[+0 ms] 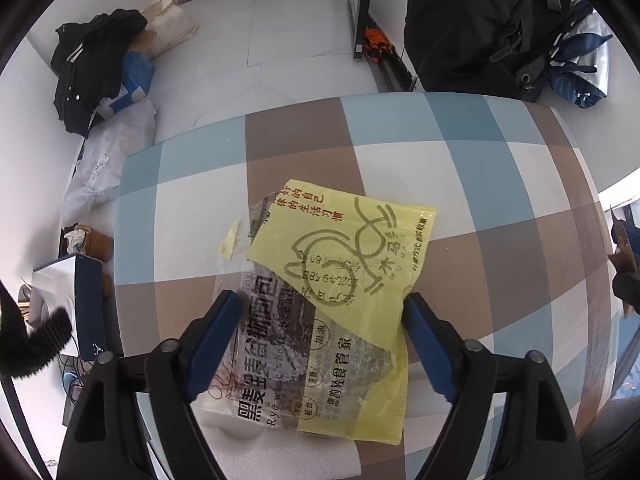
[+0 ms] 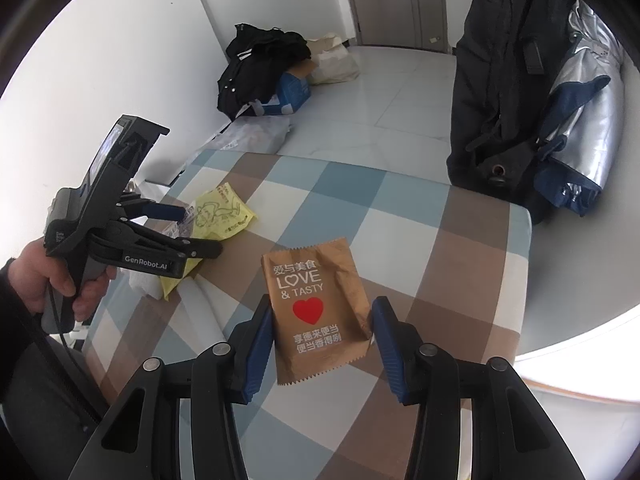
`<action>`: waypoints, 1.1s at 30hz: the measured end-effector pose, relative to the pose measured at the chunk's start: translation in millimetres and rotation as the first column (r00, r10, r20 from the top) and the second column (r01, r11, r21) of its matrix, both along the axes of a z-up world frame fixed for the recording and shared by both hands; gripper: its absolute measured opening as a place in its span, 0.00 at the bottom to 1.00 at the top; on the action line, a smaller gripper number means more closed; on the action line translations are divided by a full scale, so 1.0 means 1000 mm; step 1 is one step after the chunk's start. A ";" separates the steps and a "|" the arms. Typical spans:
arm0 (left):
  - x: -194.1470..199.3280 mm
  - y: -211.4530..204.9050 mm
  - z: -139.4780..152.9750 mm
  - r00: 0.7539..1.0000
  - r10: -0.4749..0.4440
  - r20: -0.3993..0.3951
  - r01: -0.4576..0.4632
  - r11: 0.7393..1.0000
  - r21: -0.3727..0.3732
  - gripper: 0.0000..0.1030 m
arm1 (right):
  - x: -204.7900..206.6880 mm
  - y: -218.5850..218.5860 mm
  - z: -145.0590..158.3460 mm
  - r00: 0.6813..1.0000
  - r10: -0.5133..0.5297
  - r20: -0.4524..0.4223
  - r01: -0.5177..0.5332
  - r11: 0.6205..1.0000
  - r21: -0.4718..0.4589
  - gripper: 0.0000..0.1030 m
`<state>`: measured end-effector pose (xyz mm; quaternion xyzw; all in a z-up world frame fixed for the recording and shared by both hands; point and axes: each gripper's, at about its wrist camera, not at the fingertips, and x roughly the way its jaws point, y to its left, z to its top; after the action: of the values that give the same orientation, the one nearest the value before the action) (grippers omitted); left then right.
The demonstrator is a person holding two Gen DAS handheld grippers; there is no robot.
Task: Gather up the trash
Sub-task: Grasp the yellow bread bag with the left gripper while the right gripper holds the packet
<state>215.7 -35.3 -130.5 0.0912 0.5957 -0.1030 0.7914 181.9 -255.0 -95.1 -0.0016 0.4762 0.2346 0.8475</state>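
A yellow and clear bread wrapper (image 1: pixel 336 280) lies flat on the checked tablecloth (image 1: pixel 460 152). My left gripper (image 1: pixel 321 300) points down over it, with its blue fingers (image 1: pixel 218 332) standing apart at the wrapper's two side edges. In the right wrist view the same gripper (image 2: pixel 200 231) straddles the yellow wrapper (image 2: pixel 224 216), and a hand (image 2: pixel 48 280) grips its handle. A brown snack packet (image 2: pixel 316 308) with a red heart sits between the pads of my right gripper (image 2: pixel 323 304). Both pads press its side edges, and its right edge is crumpled.
White foam sheet (image 1: pixel 280 452) lies under the wrapper's near end. A dark jacket and a silver-blue bag (image 2: pixel 520 100) hang at the table's far right edge. Black clothes and bags (image 2: pixel 264 64) are piled on the floor by the wall. A blue box (image 1: pixel 90 308) stands left of the table.
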 end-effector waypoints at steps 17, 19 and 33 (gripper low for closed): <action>-0.002 0.000 0.007 0.998 0.040 -0.039 -0.043 0.997 -0.070 0.43 | 0.003 0.006 -0.006 1.000 0.002 -0.014 -0.002 1.000 -0.028 0.46; -0.001 0.003 0.007 0.998 0.046 -0.049 -0.051 0.995 -0.092 0.43 | 0.004 0.007 -0.007 1.000 0.000 -0.023 0.000 1.000 -0.017 0.46; -0.002 0.021 0.025 0.997 0.076 -0.008 -0.076 0.978 -0.193 0.43 | 0.006 0.004 -0.003 0.997 -0.071 -0.038 0.072 0.997 0.029 0.46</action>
<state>213.7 -14.1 -105.6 -0.0089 0.5860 -0.1300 0.7998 188.0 -251.3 -98.2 0.0327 0.4881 0.2112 0.8462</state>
